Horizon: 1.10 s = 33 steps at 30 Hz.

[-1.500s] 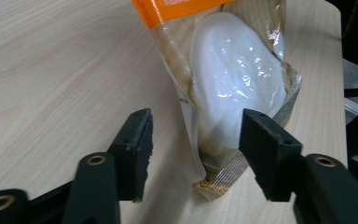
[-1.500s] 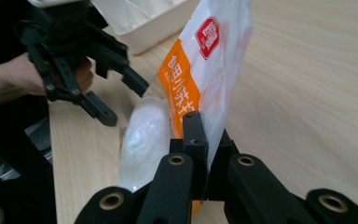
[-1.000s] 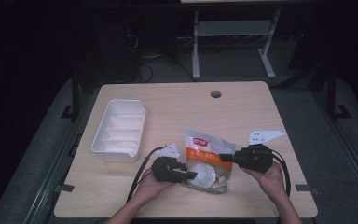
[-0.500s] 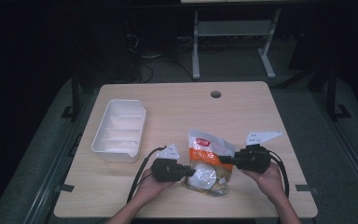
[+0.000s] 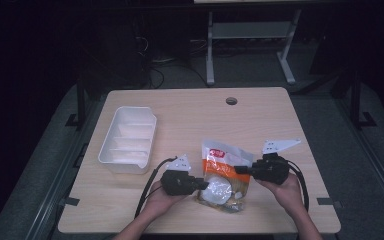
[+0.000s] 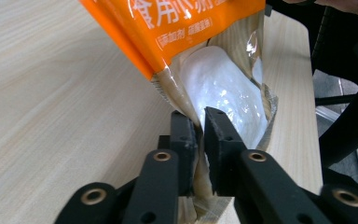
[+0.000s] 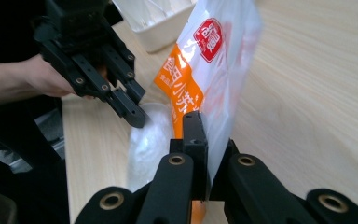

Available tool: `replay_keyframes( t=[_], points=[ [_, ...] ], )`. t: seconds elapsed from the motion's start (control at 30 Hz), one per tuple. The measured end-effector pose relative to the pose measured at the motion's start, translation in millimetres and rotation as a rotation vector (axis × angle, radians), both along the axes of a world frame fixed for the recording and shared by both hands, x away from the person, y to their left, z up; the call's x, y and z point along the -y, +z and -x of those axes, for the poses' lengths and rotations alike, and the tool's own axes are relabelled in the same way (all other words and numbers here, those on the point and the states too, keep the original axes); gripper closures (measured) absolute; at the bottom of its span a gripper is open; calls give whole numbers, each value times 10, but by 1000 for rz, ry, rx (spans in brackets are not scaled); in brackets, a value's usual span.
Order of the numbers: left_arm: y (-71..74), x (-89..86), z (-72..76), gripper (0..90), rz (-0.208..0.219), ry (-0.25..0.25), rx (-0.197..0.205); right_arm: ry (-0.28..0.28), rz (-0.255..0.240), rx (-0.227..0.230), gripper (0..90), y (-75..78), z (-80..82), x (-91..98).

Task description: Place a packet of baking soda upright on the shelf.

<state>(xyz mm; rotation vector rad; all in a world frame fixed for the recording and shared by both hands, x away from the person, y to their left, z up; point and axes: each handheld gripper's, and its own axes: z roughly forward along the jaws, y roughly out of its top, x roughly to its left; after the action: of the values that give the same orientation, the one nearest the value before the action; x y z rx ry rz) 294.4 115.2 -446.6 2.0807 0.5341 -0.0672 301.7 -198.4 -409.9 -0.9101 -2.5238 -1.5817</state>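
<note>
Pouch point(image 6: 214, 28) edge between left gripper point(image 6: 199, 122) jaws.

I read white Chinese characters, "食用小苏", on the orange band of the bag point(image 7: 186, 93); smaller print beneath them is blurred, and its red round logo is too small to read.

Bag point(image 5: 223, 172): a second ago it lay flatter and wider between the grippers; now it is bunched narrower, its top edge raised off the table.

Left gripper point(image 5: 203, 184): jaws were wider a second ago, have since closed on the bag's side film, with a slight easing just now; film pinched between them.

Right gripper point(image 5: 240, 170): jaws loosened briefly, then clamped again on the bag's opposite edge.
</note>
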Motion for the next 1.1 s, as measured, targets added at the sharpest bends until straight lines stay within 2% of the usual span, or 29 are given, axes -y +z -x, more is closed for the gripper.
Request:
replay_keyframes(
  t=[0.1, 0.2, 0.3, 0.43, 0.5, 0.63, 0.77, 1.1],
  points=[
    [22, -23, 18, 768, -8, 12, 19, 5, -15, 10, 895, 59, 19, 4],
    [54, -64, 59, 735, -35, 34, 57, 8, -22, 25, 895, 136, 43, 16],
    [85, -141, 93, 670, -46, 60, 78, -1, -19, 59, 897, 231, 69, 45],
    [105, -189, 119, 622, -47, 65, 77, -21, 0, 91, 897, 326, 69, 65],
    [114, -196, 129, 612, -54, 66, 83, -27, 10, 92, 897, 347, 69, 64],
    [139, -212, 154, 554, -59, 70, 91, -40, 59, 124, 897, 495, 34, 34],
    [133, -236, 203, 504, -84, 66, 101, -48, 87, 142, 897, 598, -6, -11],
    [77, -322, 281, 394, -103, 76, 86, -48, 79, 159, 897, 778, -156, -170]
  ],
)
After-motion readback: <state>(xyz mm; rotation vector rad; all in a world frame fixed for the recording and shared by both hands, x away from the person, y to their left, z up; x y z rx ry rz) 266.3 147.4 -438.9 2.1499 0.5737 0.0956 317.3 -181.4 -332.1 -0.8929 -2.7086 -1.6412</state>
